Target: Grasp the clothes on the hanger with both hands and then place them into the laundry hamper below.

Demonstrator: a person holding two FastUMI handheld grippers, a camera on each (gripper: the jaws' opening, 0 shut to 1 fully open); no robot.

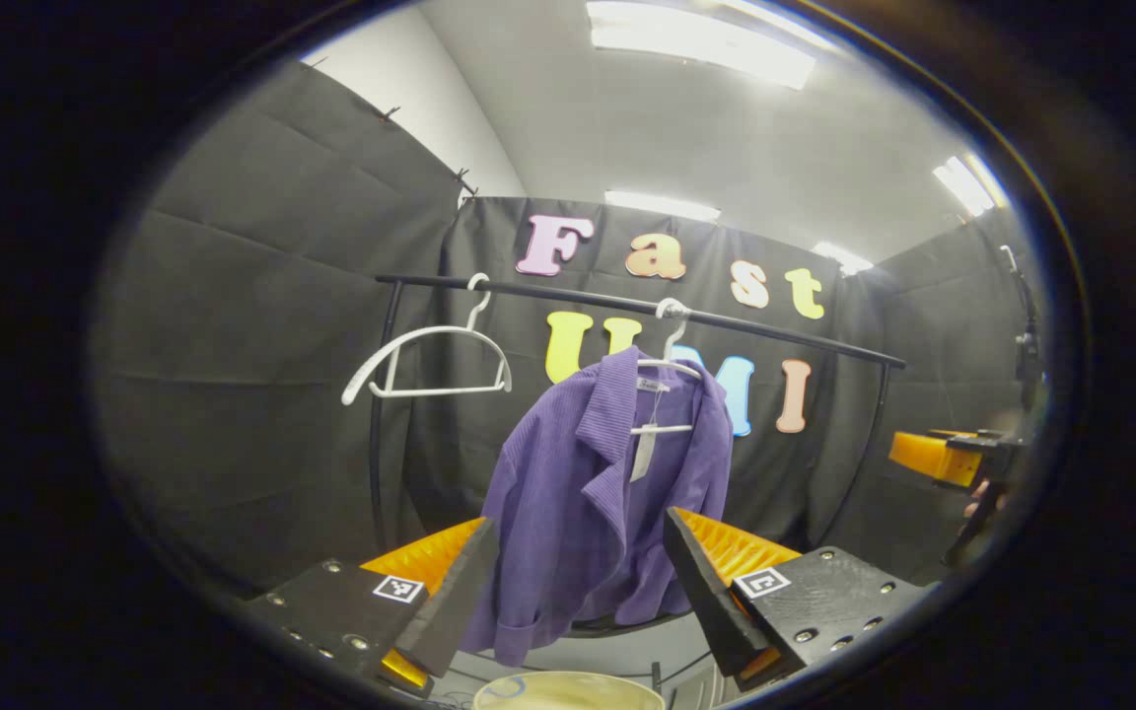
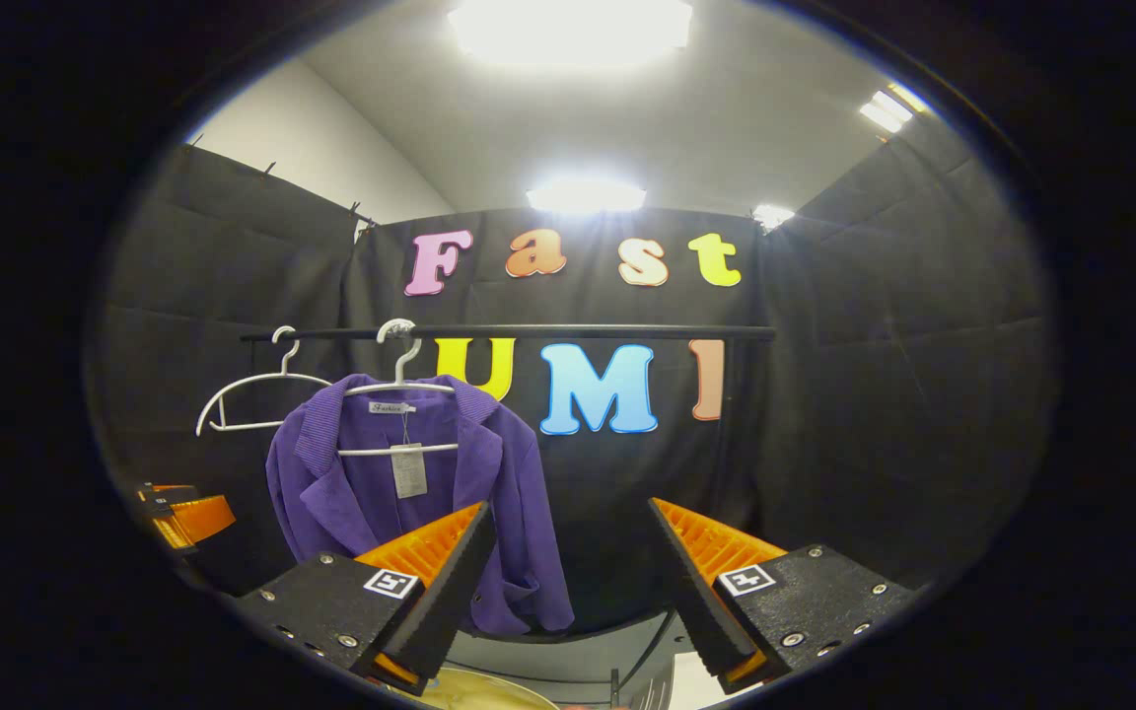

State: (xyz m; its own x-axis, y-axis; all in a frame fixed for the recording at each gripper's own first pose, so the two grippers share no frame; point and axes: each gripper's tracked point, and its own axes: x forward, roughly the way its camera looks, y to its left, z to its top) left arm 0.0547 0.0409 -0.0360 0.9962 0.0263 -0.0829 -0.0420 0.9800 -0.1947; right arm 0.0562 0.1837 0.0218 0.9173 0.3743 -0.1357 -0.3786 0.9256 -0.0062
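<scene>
Hanging purple jacket (image 1: 588,493), both grippers' fingers apart

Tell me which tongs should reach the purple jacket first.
Left. In the left gripper view the purple jacket hangs centred between the open left tongs. In the right gripper view it sits off to the left of the open right tongs, so these would need realigning.

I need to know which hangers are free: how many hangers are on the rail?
2. An empty hanger hangs near the rail's left end; the second hanger beside it carries the purple jacket. None seems hidden.
</scene>
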